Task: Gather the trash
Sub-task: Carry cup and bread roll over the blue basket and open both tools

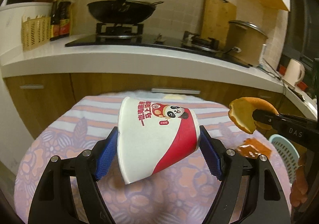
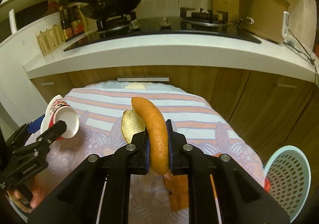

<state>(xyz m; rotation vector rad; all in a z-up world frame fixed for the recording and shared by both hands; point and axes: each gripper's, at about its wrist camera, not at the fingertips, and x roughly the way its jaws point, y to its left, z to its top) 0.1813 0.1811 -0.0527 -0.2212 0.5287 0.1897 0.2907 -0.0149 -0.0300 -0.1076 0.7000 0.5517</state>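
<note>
Blue ribbed pads [image 1: 105, 156] of the left tool [image 1: 157, 154] press on either side of a paper cup [image 1: 155, 138], which sits tipped on its side between them, lifted clear of the cloth; its jaws stand wide but are closed on the cup's walls; the cup is white with a red swoosh, red lettering and a cartoon panda, smooth and slightly conical, its mouth turned towards the right; seen from the right wrist the same cup [image 2: 59, 119] shows a plain white inside. Over on the right, the right tool [image 2: 157, 144] has its jaws pressed nearly together, pinching a curved strip of orange peel [image 2: 157, 134] that stands on edge between the pads and arches beyond their tips; the peel is dimpled orange outside and pale, pithy and rough inside; in the left view this peel [image 1: 242, 116] hangs in the air at the tip of the black fingers, to the right of the cup. Beneath it an orange wrapper [image 2: 177, 192] lies flat on the worktop [image 2: 199, 116], which wears a soft cloth of lilac, pink stripes and leaf patterns; a pale blue perforated plastic basket [image 2: 289, 180] stands at the near right edge; a hand [image 2: 26, 198] grips the left tool's handle at the near left.
</note>
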